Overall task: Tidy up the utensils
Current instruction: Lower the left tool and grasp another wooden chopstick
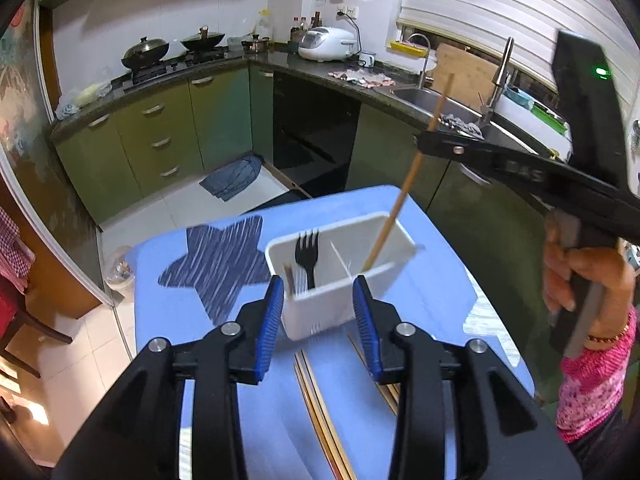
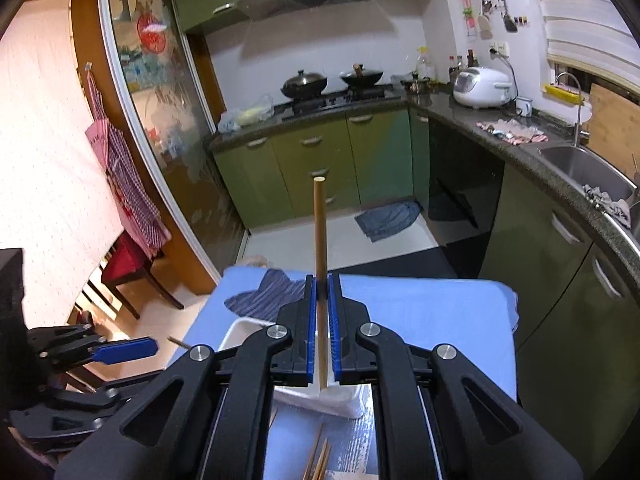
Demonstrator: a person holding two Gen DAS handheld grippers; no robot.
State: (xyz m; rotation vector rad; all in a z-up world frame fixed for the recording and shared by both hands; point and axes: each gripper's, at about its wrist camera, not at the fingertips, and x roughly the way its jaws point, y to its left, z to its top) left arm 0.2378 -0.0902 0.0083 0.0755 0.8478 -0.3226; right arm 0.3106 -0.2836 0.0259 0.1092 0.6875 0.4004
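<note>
Our right gripper (image 2: 320, 292) pinches a wooden chopstick (image 2: 320, 224) between its blue pads (image 2: 310, 320), the stick standing nearly upright and rising well above the fingertips. In the left wrist view the same chopstick (image 1: 404, 196) leans a little, its lower end down inside the right compartment of the white caddy (image 1: 344, 300), while the right gripper (image 1: 424, 142) grips it about midway up. Our right hand (image 1: 580, 280) wraps the gripper's handle at the frame's edge.

Our left gripper (image 1: 318, 312) hangs with its fingers spread, one on each side of the caddy's near wall, and we cannot tell whether either pad touches it. In the right wrist view the left gripper (image 2: 124, 350) shows at the lower left, beside the caddy (image 2: 240, 332).

The caddy's left compartment holds a black fork (image 1: 307, 258), tines up, with a brown stick beside it. More chopsticks (image 1: 316, 400) lie flat on the blue cloth (image 1: 440, 292) between our left gripper's fingers, near the caddy. A dark blue star (image 1: 218, 264) patterns the cloth left of the caddy.
</note>
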